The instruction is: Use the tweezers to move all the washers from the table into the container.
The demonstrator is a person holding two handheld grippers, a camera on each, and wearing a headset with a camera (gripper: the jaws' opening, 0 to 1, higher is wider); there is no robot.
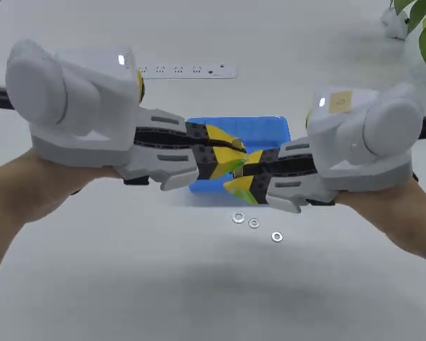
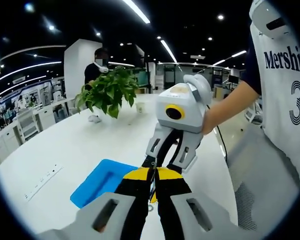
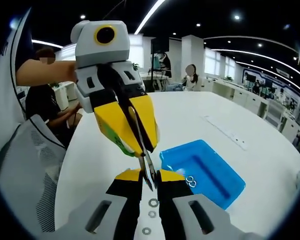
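Pinching tweezers (image 3: 145,165), left tongs (image 2: 152,172) meet right tongs (image 3: 150,178), whose grip I cannot tell.

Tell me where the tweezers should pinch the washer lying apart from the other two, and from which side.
Pinch across the ring: one tip of the tweezers in the hole, one outside the rim, straight down from above. The washer lies flat on the table, so its edge likely offers no purchase from the side, and bare table surrounds it.

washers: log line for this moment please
left gripper, right gripper: shut on tweezers | loose washers: three on table | container: two washers inside
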